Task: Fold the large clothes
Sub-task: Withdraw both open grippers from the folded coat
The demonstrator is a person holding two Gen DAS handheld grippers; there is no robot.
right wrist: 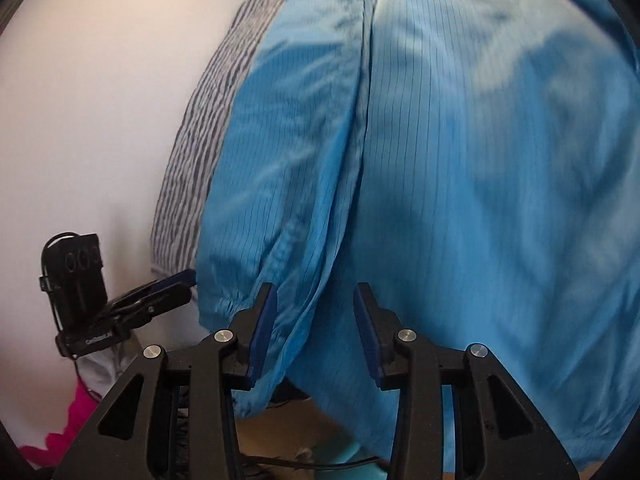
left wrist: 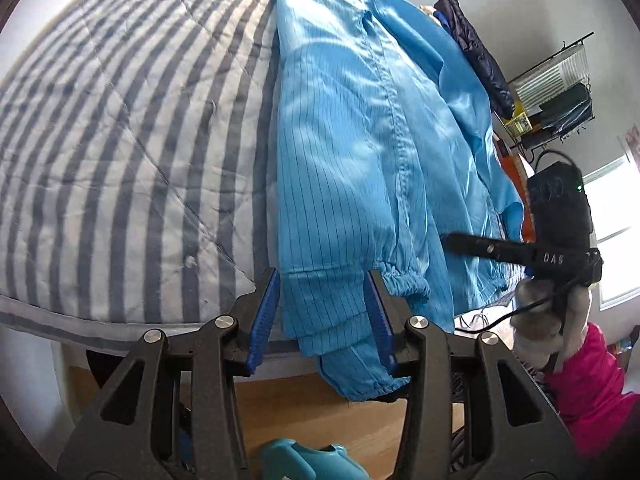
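Note:
A large bright-blue pinstriped garment [left wrist: 360, 140] lies lengthwise on a grey-and-white striped bed cover [left wrist: 120, 140], and its hem hangs over the near bed edge. My left gripper [left wrist: 322, 314] is open. The hanging hem lies loosely between its blue pads [left wrist: 264, 316], which do not press on it. An elastic sleeve cuff [left wrist: 404, 280] sits just right of it. My right gripper [right wrist: 316, 316] is open too, over a fold of the same garment [right wrist: 460, 160] beside a sleeve [right wrist: 256, 240]. Each gripper shows in the other's view: the right gripper [left wrist: 452, 240] and the left gripper [right wrist: 176, 282].
A dark quilted jacket [left wrist: 480, 60] lies at the bed's far side. Beyond it hangs a wire rack [left wrist: 556, 92] by a bright window [left wrist: 616, 200]. Wooden floor [left wrist: 320, 420] and a teal object [left wrist: 308, 460] lie below the bed edge. A person's pink sleeve [left wrist: 592, 380] is at right.

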